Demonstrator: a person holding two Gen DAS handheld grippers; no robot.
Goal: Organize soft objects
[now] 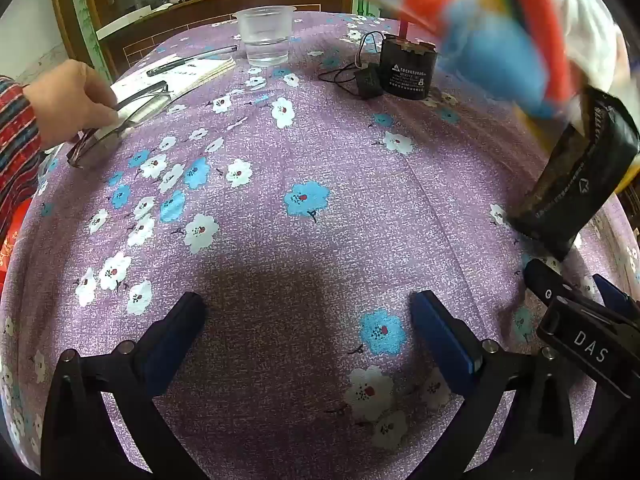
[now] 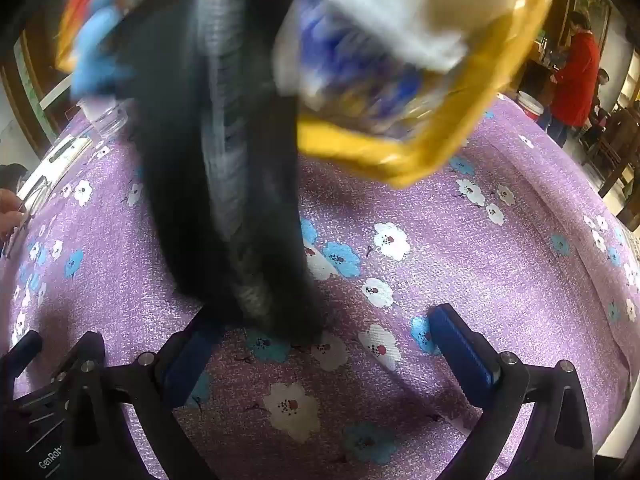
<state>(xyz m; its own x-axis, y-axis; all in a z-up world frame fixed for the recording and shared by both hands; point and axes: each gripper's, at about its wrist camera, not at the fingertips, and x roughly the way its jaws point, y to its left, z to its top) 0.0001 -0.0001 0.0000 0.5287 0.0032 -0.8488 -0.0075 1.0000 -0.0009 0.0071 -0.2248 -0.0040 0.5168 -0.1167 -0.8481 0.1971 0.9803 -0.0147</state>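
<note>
Left tongs (image 1: 308, 332) spread wide, low over the near edge of the bench (image 1: 320, 168), nothing between the blue pads (image 1: 440, 344). Right tongs (image 2: 320, 356) likewise spread, empty, close beside the left pair toward the bench's right edge. Draped in purple cloth printed with blue and white blossoms, that bench.

Just ahead of the right tongs: a dark sock (image 2: 224, 184), black with a grey ribbed band, hanging down with its lower end reaching the cloth close to the left pad (image 2: 188, 364); contact with the pad not clear through the blur. Same sock seen at the bench's right edge (image 1: 576, 184) in the left view. Above it, tilted and smeared by blur, a yellow-rimmed bag (image 2: 420, 144) with white, blue and red soft things inside; contents not distinguishable.

Toward the far edge: a clear plastic cup (image 1: 266, 36) holding a little water, a black cylindrical motor part (image 1: 406, 68) with a small black block wired to it. At the far left corner: a notebook (image 1: 188, 76) with a pen (image 1: 192, 60) on top, and a bystander's hand (image 1: 76, 100) gripping eyeglasses (image 1: 120, 120) at the left edge.
</note>
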